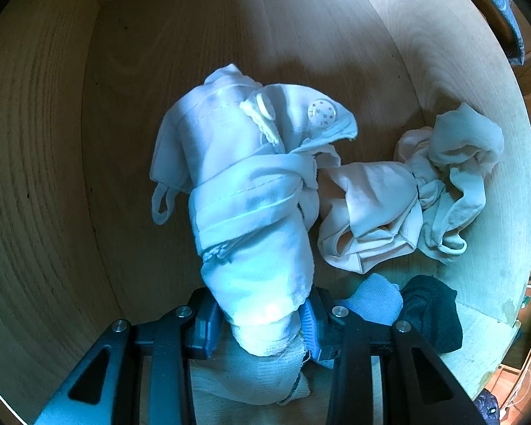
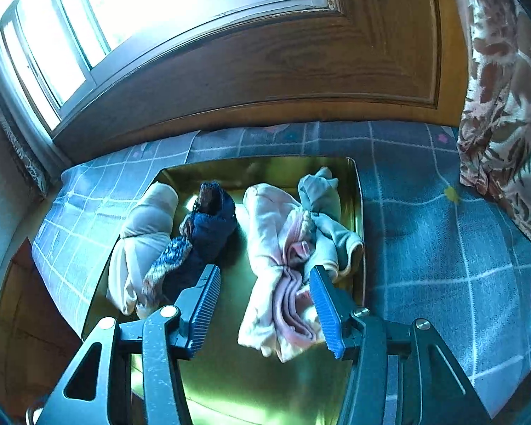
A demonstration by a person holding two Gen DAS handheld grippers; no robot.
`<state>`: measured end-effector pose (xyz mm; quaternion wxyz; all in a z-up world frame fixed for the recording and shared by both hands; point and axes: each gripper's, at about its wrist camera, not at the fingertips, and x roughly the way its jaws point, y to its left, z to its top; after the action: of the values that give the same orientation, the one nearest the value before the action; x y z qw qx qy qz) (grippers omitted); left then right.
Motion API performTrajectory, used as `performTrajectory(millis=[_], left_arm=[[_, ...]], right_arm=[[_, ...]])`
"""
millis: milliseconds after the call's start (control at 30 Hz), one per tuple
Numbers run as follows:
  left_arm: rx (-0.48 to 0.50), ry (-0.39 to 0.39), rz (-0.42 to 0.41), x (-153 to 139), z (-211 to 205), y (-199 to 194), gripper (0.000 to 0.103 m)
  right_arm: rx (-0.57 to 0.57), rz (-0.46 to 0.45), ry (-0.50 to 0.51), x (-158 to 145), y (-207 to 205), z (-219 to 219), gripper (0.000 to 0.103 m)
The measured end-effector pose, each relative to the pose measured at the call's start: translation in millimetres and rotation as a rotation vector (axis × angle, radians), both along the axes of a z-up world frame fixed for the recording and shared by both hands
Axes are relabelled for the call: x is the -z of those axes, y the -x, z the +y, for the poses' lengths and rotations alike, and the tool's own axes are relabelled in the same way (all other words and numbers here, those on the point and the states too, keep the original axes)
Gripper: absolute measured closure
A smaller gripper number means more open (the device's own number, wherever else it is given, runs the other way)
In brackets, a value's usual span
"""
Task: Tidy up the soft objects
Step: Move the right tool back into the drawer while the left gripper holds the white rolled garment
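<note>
My left gripper (image 1: 262,322) is shut on a rolled white garment (image 1: 251,184) with snap buttons and holds it inside a wooden drawer (image 1: 42,177). A cream garment (image 1: 371,212) and pale crumpled tights (image 1: 456,177) lie on the drawer floor to the right. A light blue sock (image 1: 375,299) and a black sock (image 1: 432,308) lie near my right finger. My right gripper (image 2: 265,304) is open over a golden tray (image 2: 237,382). In the tray lie a cream roll (image 2: 141,241), a navy patterned roll (image 2: 201,241), a pink-white roll (image 2: 279,265) and a pale green piece (image 2: 329,219).
The tray sits on a blue checked cover (image 2: 442,248) below a wooden panel (image 2: 301,63) and a window (image 2: 141,0). A floral curtain (image 2: 506,88) hangs at the right. A dark handle (image 1: 495,7) shows at the drawer's top right.
</note>
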<state>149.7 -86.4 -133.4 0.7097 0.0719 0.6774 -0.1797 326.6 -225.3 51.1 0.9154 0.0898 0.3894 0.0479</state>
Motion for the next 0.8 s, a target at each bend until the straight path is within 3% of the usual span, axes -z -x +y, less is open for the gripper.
performTrajectory(millis=[300,800], left_arm=[[0.026,-0.018,-0.012,0.9,-5.2,2.2,0.067],[0.003,0.035,-0.043,2.8,1.6,6.3,0.069]], right_arm=[[-0.02,-0.032,-0.022,1.3,33.4,-7.2,0.048],[-0.121,-0.044,0.016,18.9,114.5,-19.1,0.044]])
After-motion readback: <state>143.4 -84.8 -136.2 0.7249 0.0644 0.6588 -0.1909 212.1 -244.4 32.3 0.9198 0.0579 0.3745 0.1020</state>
